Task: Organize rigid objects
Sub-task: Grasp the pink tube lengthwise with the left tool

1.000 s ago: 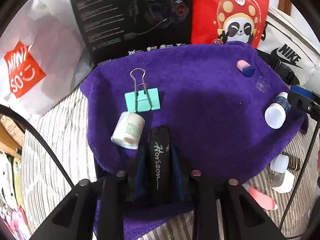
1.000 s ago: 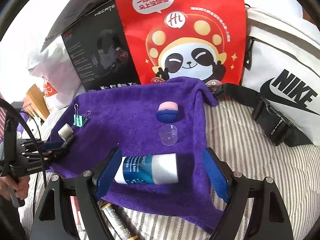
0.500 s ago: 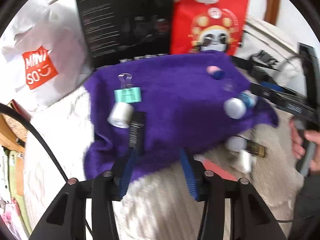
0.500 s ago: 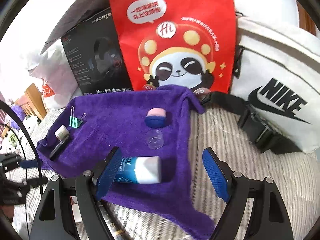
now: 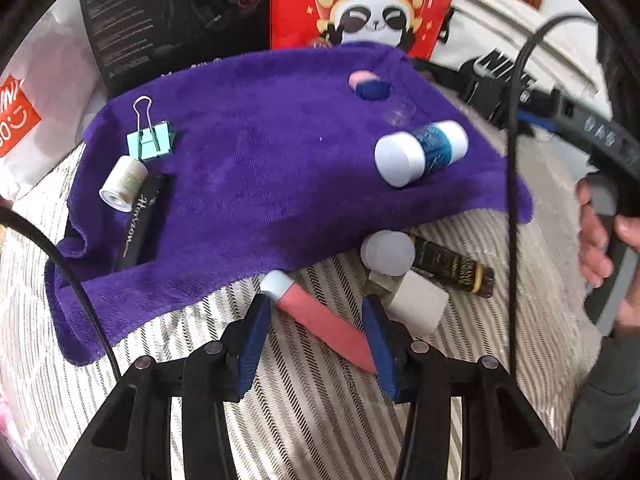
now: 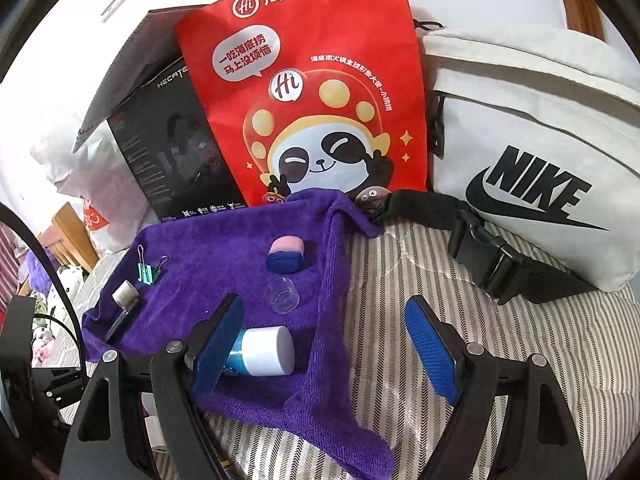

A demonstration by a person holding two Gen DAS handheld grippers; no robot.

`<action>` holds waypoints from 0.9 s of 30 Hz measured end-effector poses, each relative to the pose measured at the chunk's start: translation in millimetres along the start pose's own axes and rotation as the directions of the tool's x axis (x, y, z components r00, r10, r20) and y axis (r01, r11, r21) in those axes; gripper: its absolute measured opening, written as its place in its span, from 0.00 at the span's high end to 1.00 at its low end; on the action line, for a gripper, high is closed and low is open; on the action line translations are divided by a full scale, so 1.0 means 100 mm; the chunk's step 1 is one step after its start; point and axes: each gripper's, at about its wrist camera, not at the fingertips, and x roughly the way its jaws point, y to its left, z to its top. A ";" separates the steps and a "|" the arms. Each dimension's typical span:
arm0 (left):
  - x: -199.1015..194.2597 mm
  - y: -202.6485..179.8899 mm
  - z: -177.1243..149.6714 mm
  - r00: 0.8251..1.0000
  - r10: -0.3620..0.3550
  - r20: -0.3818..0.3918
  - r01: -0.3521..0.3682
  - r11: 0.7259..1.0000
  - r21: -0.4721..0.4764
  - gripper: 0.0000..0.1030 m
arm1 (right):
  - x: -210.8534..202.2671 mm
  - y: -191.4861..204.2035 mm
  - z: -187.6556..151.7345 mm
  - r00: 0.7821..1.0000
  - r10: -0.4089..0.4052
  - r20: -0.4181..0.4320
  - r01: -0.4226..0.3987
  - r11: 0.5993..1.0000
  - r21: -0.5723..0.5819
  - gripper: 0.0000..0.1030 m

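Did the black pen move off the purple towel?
No. The pen lies on the towel beside the small bottle, as before; only the left gripper let go.

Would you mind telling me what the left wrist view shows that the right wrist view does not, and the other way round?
Only the left wrist view shows the pink tube lying between the open left gripper, the dark brown bottle off the cloth, and a hand gripping a handle. Only the right wrist view shows the whole white Nike bag and its black buckle, with the open right gripper in front. Both show the purple towel, teal binder clip, blue-and-white bottle and red panda bag.
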 end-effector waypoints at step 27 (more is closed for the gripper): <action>-0.13 0.13 -0.33 0.997 0.042 0.058 -0.047 0.995 0.088 0.81 | 0.07 0.12 -0.03 0.999 0.021 -0.027 -0.022 0.999 -0.045 0.20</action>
